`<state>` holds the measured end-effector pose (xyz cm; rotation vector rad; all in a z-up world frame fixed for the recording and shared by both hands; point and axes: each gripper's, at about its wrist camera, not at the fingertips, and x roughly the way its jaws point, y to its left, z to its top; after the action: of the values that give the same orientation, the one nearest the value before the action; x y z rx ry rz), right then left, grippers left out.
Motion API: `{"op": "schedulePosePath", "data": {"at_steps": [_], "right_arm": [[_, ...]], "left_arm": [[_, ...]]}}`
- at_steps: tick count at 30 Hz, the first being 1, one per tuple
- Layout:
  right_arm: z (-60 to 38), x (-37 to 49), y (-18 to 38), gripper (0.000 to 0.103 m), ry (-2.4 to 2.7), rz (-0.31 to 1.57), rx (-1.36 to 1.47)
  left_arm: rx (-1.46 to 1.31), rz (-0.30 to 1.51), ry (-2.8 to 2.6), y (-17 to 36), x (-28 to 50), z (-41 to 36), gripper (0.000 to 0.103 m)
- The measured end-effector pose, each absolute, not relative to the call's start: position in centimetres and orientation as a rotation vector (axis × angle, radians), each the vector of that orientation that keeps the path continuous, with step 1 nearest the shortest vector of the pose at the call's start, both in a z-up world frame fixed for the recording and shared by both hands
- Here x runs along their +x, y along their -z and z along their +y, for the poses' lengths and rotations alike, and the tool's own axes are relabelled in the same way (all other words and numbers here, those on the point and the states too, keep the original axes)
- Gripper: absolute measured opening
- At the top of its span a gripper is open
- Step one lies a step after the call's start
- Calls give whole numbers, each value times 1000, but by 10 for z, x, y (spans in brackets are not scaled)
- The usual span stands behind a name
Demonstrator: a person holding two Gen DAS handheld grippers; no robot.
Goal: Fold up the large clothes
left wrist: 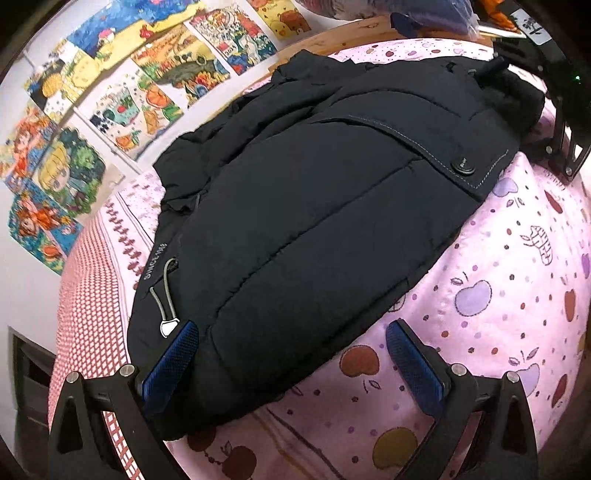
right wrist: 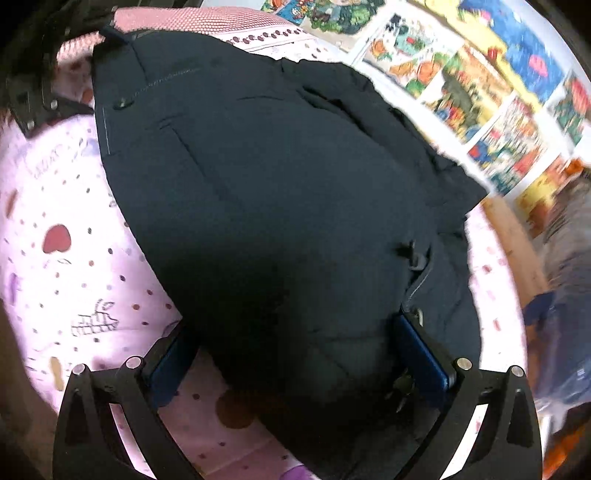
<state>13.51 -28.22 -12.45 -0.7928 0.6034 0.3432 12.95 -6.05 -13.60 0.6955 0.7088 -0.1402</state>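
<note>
A black puffer jacket (left wrist: 325, 206) lies folded in a thick bundle on a pink fruit-print bedsheet (left wrist: 498, 280). A pocket flap with a snap button (left wrist: 463, 166) faces up. My left gripper (left wrist: 291, 332) is open, with the jacket's near hem between its blue fingers (left wrist: 173, 354); a drawcord toggle (left wrist: 168, 326) lies by the left finger. In the right wrist view the jacket (right wrist: 280, 206) fills the middle. My right gripper (right wrist: 295, 343) is open around the jacket's near end. The right gripper also shows in the left wrist view (left wrist: 565, 155), at the far end of the jacket.
Colourful cartoon posters (left wrist: 122, 99) cover the wall beside the bed. A wooden headboard (left wrist: 347, 33) with bagged items (left wrist: 436, 14) stands beyond the jacket. A red-checked sheet border (left wrist: 88, 302) runs along the bed's wall side.
</note>
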Motion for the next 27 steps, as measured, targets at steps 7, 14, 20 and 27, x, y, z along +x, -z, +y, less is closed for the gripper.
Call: {"op": "schedulePosePath", "data": {"at_steps": [7, 14, 20, 27], "right_arm": [[-279, 128, 120, 101, -167, 481, -884], [-279, 127, 121, 99, -91, 419, -928], [-282, 120, 95, 60, -168, 397, -843], [-309, 152, 51, 42, -232, 468, -599]], "left_arm": [[751, 621, 55, 134, 124, -69, 103], [792, 537, 13, 129, 119, -72, 98], [788, 498, 0, 118, 124, -63, 92], [729, 460, -15, 92, 132, -55, 90]]}}
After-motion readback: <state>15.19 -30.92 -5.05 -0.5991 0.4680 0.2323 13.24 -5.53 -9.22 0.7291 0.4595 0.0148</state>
